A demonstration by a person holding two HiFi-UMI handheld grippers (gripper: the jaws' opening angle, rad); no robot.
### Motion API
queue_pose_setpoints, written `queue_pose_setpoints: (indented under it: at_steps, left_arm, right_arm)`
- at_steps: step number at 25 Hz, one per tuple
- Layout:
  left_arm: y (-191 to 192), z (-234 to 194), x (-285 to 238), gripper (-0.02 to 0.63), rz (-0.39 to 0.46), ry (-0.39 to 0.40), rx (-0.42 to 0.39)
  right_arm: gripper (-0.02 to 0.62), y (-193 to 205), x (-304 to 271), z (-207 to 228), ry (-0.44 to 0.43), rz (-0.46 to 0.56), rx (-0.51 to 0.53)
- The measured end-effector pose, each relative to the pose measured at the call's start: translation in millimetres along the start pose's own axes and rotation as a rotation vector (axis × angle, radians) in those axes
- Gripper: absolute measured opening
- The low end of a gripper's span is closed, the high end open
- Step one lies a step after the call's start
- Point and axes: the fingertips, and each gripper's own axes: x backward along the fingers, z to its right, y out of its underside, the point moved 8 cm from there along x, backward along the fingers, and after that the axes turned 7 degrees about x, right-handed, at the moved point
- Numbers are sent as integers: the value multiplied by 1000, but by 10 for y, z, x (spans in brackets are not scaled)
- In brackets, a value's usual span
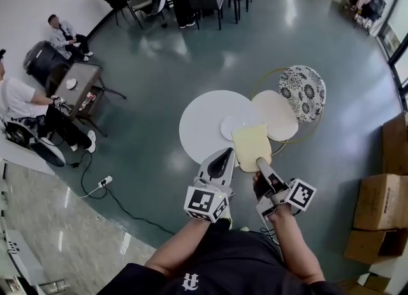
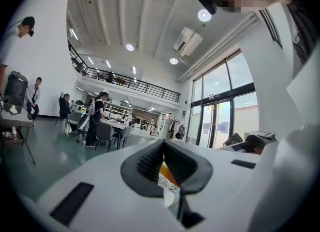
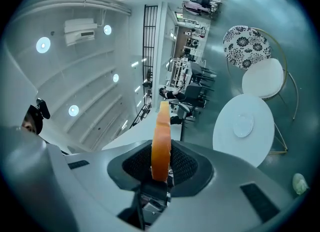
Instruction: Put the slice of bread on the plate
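A pale yellow slice of bread [image 1: 250,147] sticks out from my right gripper [image 1: 260,160], which is shut on its near edge. The slice hangs over the near rim of a round white table [image 1: 201,128]. A small white plate [image 1: 231,126] sits on that table just beyond the slice. In the right gripper view the bread [image 3: 161,136] stands edge-on between the pads of the right gripper [image 3: 161,168], with the plate [image 3: 243,125] on the table [image 3: 235,143] off to the right. My left gripper [image 1: 224,153] is beside the slice with its jaws together and nothing held; its own view shows the left gripper [image 2: 162,148] pads meeting.
A chair with a white seat [image 1: 275,114] and a floral backrest [image 1: 302,93] stands behind the table. Cardboard boxes [image 1: 381,201] are stacked at the right. A power strip and cable [image 1: 105,180] lie on the floor at left. Seated people and a small table [image 1: 78,85] are at far left.
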Motion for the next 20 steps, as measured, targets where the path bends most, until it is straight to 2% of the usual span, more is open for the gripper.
queue_pose_setpoints:
  at_steps: [12,20]
  left_arm:
    - [-3,-706,-551,6,-8,35,9]
    - [227,-967,-902,6,-24,-4,19]
  right_arm:
    - [98,-109,-669,357,48,19,-11]
    - [98,-208,-939,841,78,-28,-38]
